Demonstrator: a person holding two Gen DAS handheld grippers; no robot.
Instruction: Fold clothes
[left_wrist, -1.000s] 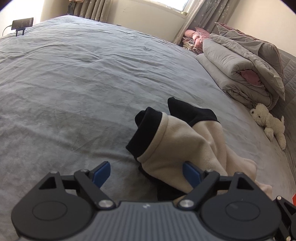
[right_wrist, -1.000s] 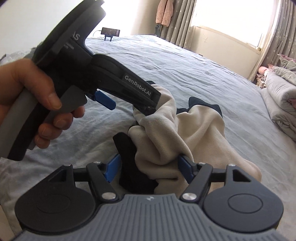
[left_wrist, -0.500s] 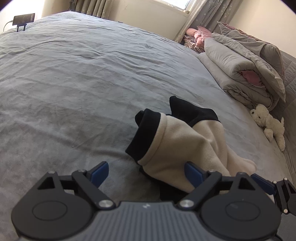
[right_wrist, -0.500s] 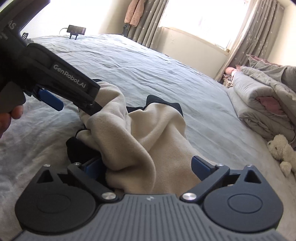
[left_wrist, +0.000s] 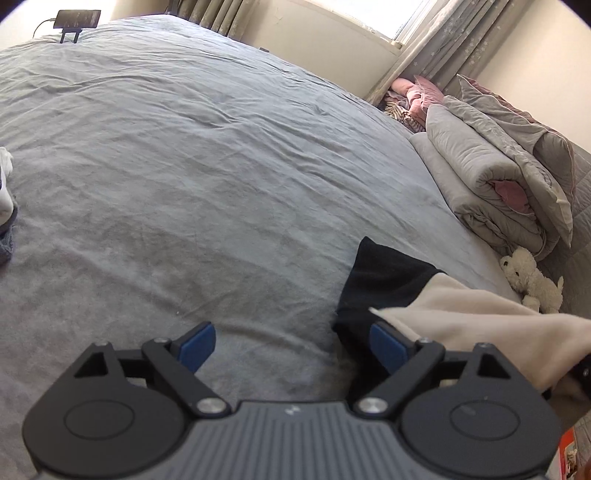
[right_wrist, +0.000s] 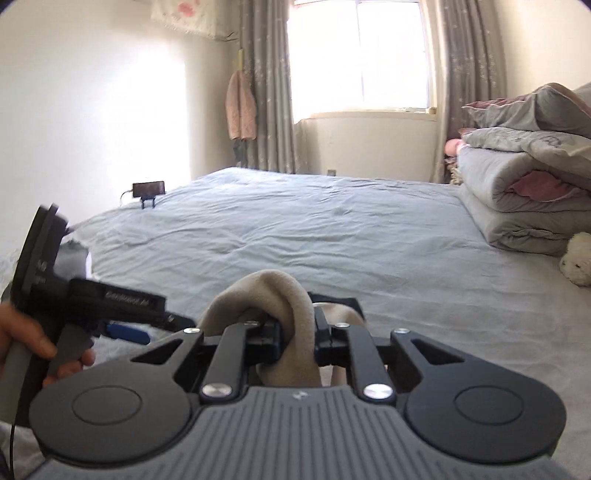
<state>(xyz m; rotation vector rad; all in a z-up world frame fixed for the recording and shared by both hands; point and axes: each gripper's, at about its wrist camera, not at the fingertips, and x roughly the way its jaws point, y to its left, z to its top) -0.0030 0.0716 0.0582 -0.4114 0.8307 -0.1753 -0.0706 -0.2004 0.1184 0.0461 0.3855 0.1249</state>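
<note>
In the right wrist view, the right gripper (right_wrist: 297, 341) sits at 6 o'clock with its jaws clamped tight on a bunched fold of the beige garment (right_wrist: 291, 295), which loops up over the fingers and hangs down between them. A black cuff (right_wrist: 341, 300) of the same garment shows just beyond the jaws, lying on the grey bed (right_wrist: 332, 236). At 9 o'clock a hand (right_wrist: 26, 343) holds the left gripper (right_wrist: 147, 325), which points toward the garment; its blue pad shows, and it is blurred here.

In the left wrist view, the left gripper (left_wrist: 291, 341) fills the bottom of the frame with its jaws spread wide and nothing between them; only bedcover lies in the gap. The beige garment (left_wrist: 491, 332) stretches from just behind the right-hand blue pad (left_wrist: 388, 345) out toward 4 o'clock, lifted off the cover, with its black cuff (left_wrist: 380, 280) at about 3 o'clock resting on the bed (left_wrist: 221, 166). A bit of the right gripper (left_wrist: 581, 369) shows at the frame's right edge where the cloth ends.

Farther off, a white stuffed toy (left_wrist: 532, 278) lies at 3 o'clock near the foot of a stack of folded grey quilts (left_wrist: 491, 177). At 9 o'clock some white and grey cloth (left_wrist: 5, 206) sits at the frame edge. At 11 o'clock, on the far side of the bed, a phone on a stand (left_wrist: 75, 20) is propped upright. At 1 o'clock, grey curtains (left_wrist: 443, 40) hang by the window (right_wrist: 358, 48), and a pink coat (right_wrist: 240, 107) hangs on the curtain at 11 o'clock in the right wrist view.
</note>
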